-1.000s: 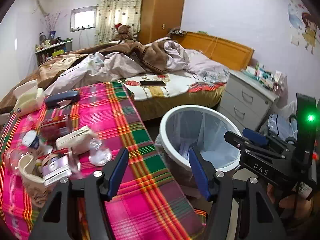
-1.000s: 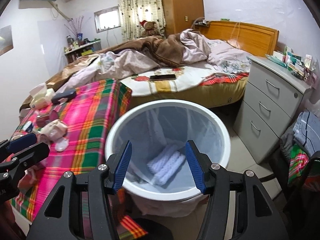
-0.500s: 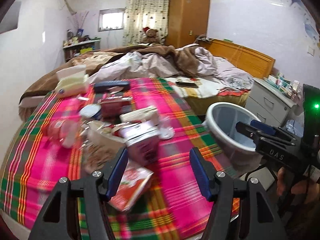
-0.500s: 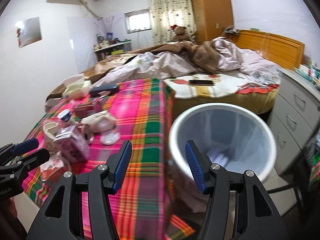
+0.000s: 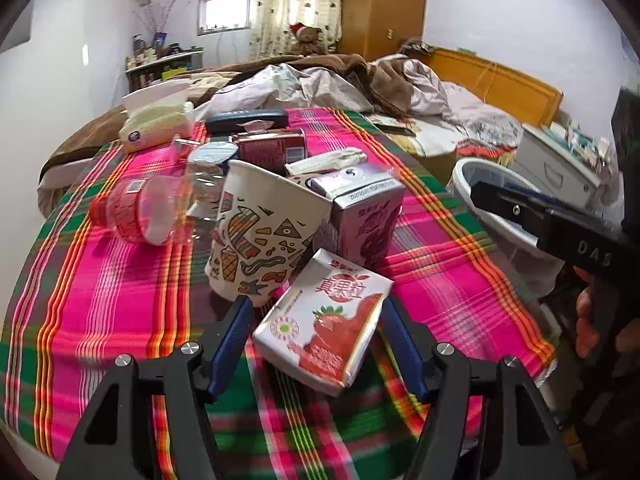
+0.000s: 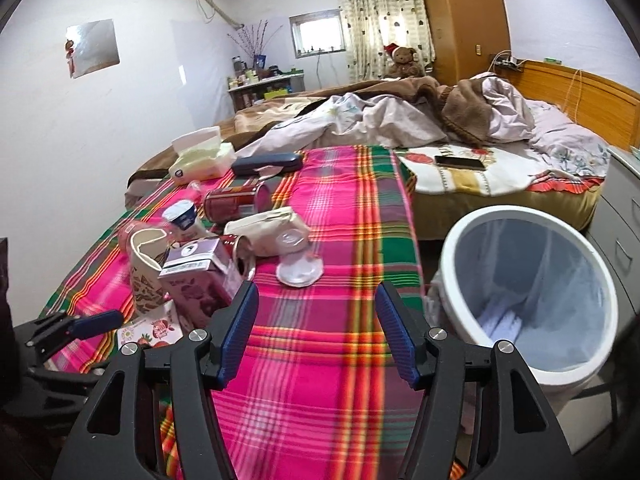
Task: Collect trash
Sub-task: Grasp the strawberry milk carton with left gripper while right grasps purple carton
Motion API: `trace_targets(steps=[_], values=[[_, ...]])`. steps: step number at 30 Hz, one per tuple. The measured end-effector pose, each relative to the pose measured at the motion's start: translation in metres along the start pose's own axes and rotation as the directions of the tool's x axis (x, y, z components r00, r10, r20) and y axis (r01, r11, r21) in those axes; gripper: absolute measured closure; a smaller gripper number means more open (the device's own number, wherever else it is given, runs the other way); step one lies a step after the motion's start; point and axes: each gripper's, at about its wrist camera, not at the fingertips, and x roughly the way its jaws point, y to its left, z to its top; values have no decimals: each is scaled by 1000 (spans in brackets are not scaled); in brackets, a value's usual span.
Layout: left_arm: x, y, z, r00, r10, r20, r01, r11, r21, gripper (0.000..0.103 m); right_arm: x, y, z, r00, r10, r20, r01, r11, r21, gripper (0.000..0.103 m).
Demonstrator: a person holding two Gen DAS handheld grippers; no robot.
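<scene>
Pink-green plaid tablecloth (image 5: pixel 120 300) under me, red strawberry carton (image 5: pixel 324 320) between my blue pads (image 5: pixel 232 332), purple carton (image 5: pixel 368 216), white bin (image 6: pixel 528 292) right.

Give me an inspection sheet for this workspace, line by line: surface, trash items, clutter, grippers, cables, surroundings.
Surface: plaid tablecloth, pink, green and orange, covering the table.
Job's things: strawberry milk carton lying nearest; patterned paper cup tipped beside a purple carton; plastic bottle on its side; red can lying down; white trash bin with liner beside the table.
Clutter: tissue box, dark glasses case.
Grippers: left gripper open, fingers either side of the strawberry carton; right gripper open, over bare cloth.
Cables: cord near the headboard.
Surroundings: unmade bed, phone on it, teddy bear, wardrobe.
</scene>
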Motion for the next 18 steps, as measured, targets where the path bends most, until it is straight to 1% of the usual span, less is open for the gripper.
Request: trace_targets(steps=[1, 4, 6, 7, 9, 10, 13, 15, 18], values=[[5, 1, 0, 1000, -9, -14, 9, 1000, 0, 31, 2, 2, 0, 1000, 5, -4, -5, 1000, 1, 41], [12, 1, 1, 1000, -14, -27, 15, 1000, 26, 31, 3, 9, 3, 1000, 20, -2, -20, 1000, -11, 41], [17, 5, 1, 998, -34, -49, 34, 999, 13, 31, 4, 16, 4, 1000, 31, -4, -31, 999, -21, 41], [20, 7, -1, 997, -36, -63, 37, 999, 4, 31, 5, 20, 5, 999, 42, -6, -42, 999, -25, 41], [19, 10, -5, 998, -26, -61, 26, 1000, 2, 31, 7, 26, 6, 998, 59, -8, -59, 998, -31, 41], [17, 14, -6, 998, -22, -59, 21, 1000, -14, 33, 8, 30, 6, 998, 69, -10, -70, 997, -37, 41], [11, 29, -11, 998, -44, -49, 40, 996, -77, 33, 12, 39, 4, 996, 80, -24, -82, 995, -51, 41], [7, 38, -15, 999, -33, -43, 28, 995, -98, 34, 16, 46, 2, 995, 91, -35, -93, 994, -59, 40], [-1, 51, -20, 999, 23, -30, -27, 992, -125, 34, 19, 55, 0, 993, 108, -45, -111, 992, -68, 39]])
